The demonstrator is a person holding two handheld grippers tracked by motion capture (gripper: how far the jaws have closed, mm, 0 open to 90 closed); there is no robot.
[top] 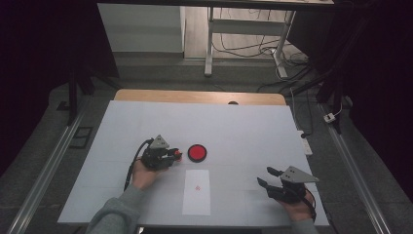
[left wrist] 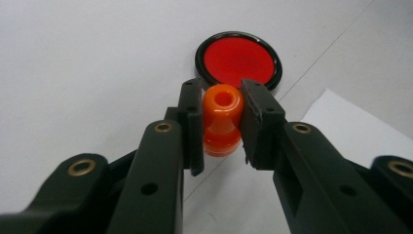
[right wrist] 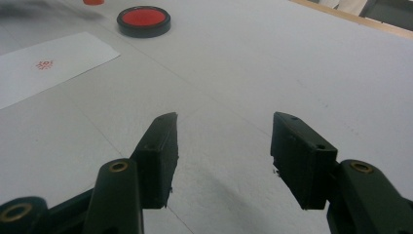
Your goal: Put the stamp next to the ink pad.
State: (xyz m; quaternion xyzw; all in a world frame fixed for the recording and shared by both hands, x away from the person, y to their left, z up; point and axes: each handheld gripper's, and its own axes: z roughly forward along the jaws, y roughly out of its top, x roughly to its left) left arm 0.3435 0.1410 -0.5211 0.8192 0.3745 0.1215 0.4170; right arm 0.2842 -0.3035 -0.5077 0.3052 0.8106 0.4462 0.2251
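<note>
The left gripper (left wrist: 222,124) pinches a small orange plastic stamp (left wrist: 222,119) w/ both jaws, upright, just beside the round red ink pad in its black rim (left wrist: 238,58). I think it's held straight so its flat bottom can press down even. The white paper sheet (top: 197,191) w/ a red mark lies near, ready for stamping. The right gripper (right wrist: 224,146) rests well apart on the white table (top: 243,126), jaws spread, holding nothing.

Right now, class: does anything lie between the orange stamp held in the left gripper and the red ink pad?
Nothing visible does. The left gripper grips the orange stamp, with bare table up to the ink pad.
</note>
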